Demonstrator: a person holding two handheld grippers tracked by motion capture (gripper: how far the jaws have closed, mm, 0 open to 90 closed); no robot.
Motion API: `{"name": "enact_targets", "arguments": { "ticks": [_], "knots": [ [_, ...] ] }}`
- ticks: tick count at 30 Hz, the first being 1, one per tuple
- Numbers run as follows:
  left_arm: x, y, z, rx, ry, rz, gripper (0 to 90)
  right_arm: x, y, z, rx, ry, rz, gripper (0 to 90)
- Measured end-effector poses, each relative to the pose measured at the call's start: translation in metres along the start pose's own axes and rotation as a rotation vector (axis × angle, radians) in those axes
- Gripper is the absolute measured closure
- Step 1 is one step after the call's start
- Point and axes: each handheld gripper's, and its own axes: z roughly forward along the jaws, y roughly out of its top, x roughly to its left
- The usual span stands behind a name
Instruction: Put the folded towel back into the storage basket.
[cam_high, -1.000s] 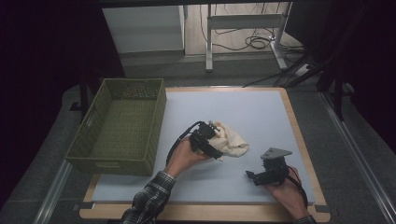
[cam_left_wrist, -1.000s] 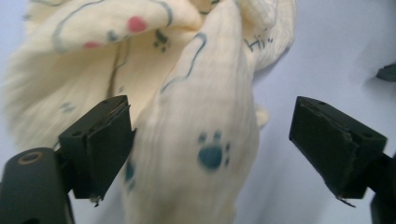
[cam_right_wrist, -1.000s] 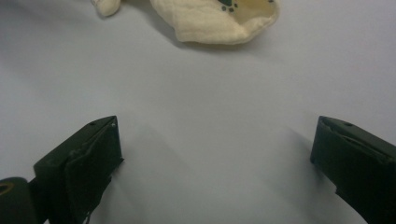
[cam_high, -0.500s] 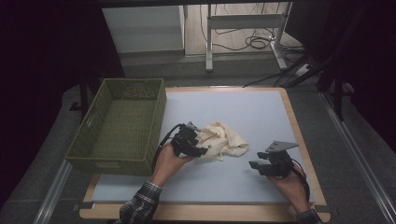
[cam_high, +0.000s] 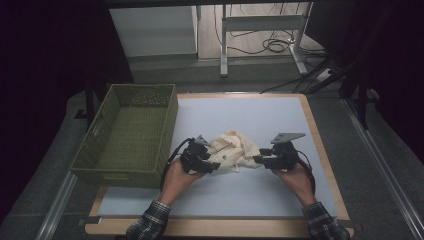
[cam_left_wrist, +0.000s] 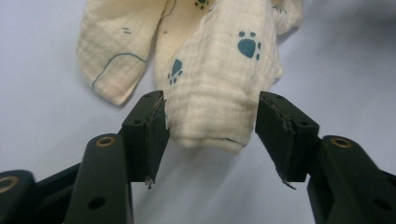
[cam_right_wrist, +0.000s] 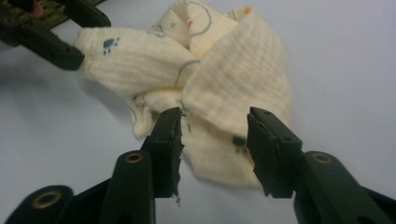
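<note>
- the cream cloth (cam_high: 231, 151) with blue paw prints lies crumpled on the pale tabletop (cam_high: 260, 120), just right of the green woven basket (cam_high: 131, 131), which holds nothing that can be seen.
- the left hand-held gripper (cam_left_wrist: 212, 122) has just been closing; its jaws now straddle a rolled fold at the cloth's left end. the left pad (cam_left_wrist: 152, 125) touches the fabric, the right pad (cam_left_wrist: 275, 126) seems a sliver off it, so whether it truly grips i cannot tell.
- the right hand-held gripper (cam_right_wrist: 214, 140) has also just been closing, about half wide, with a thick fold of the cloth's right end between its jaws; a firm pinch is not clear here either.
- judgement: both ends are being taken up, an early step. the cloth is not yet lifted, spread or folded, and nothing has gone into the basket; all of that is left.
</note>
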Motion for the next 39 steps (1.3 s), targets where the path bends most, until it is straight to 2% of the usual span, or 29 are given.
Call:
{"name": "enact_targets", "arguments": {
  "ticks": [4, 6, 10, 12, 13, 18, 22, 24, 27, 30, 32, 34, 37, 39],
  "knots": [
    [0.003, 0.001, 0.006, -0.002, -0.006, -0.002, 43.5, 0.002, 0.009, 0.022, 0.016, 0.026, 0.003, 49.0],
    [0.005, 0.002, 0.01, -0.004, -0.011, 0.004, 48.9, 0.005, 0.011, 0.032, 0.032, 0.009, -0.011, 50.1],
    [0.01, 0.005, 0.015, -0.002, -0.023, 0.009, 75.7, 0.01, 0.013, 0.045, 0.073, -0.064, -0.041, 79.3],
    [0.013, 0.009, 0.013, -0.018, 0.003, 0.013, 82.1, 0.01, 0.015, 0.042, 0.063, -0.077, -0.039, 84.0],
    [0.015, 0.01, 0.011, -0.022, 0.007, 0.011, 82.4, 0.008, 0.017, 0.037, 0.054, -0.072, -0.035, 84.4],
    [0.025, 0.023, 0.0, -0.076, 0.049, -0.019, 82.4, -0.008, 0.025, 0.013, 0.029, -0.11, -0.016, 84.6],
    [0.032, 0.034, -0.007, -0.095, 0.094, -0.027, 81.3, -0.034, 0.033, -0.011, -0.008, -0.129, 0.049, 84.6],
    [0.036, 0.04, -0.007, -0.089, 0.13, -0.029, 80.5, -0.047, 0.037, -0.02, -0.021, -0.14, 0.087, 84.6],
    [0.044, 0.048, 0.0, -0.064, 0.196, -0.039, 75.4, -0.065, 0.039, -0.027, -0.023, -0.178, 0.119, 84.6],
    [0.051, 0.051, 0.011, -0.027, 0.242, -0.064, 61.9, -0.084, 0.037, -0.024, 0.008, -0.244, 0.132, 81.3],
    [0.052, 0.049, 0.015, -0.022, 0.243, -0.08, 55.7, -0.094, 0.032, -0.019, 0.032, -0.258, 0.161, 76.3],
    [0.048, 0.045, 0.014, -0.029, 0.242, -0.077, 51.1, -0.097, 0.027, -0.02, 0.033, -0.252, 0.173, 72.7],
    [0.042, 0.039, 0.006, -0.045, 0.234, -0.069, 47.7, -0.092, 0.02, -0.028, 0.018, -0.204, 0.175, 68.9],
    [0.037, 0.034, -0.001, -0.051, 0.228, -0.063, 46.3, -0.09, 0.018, -0.029, 0.015, -0.19, 0.175, 68.9]
  ]
}}
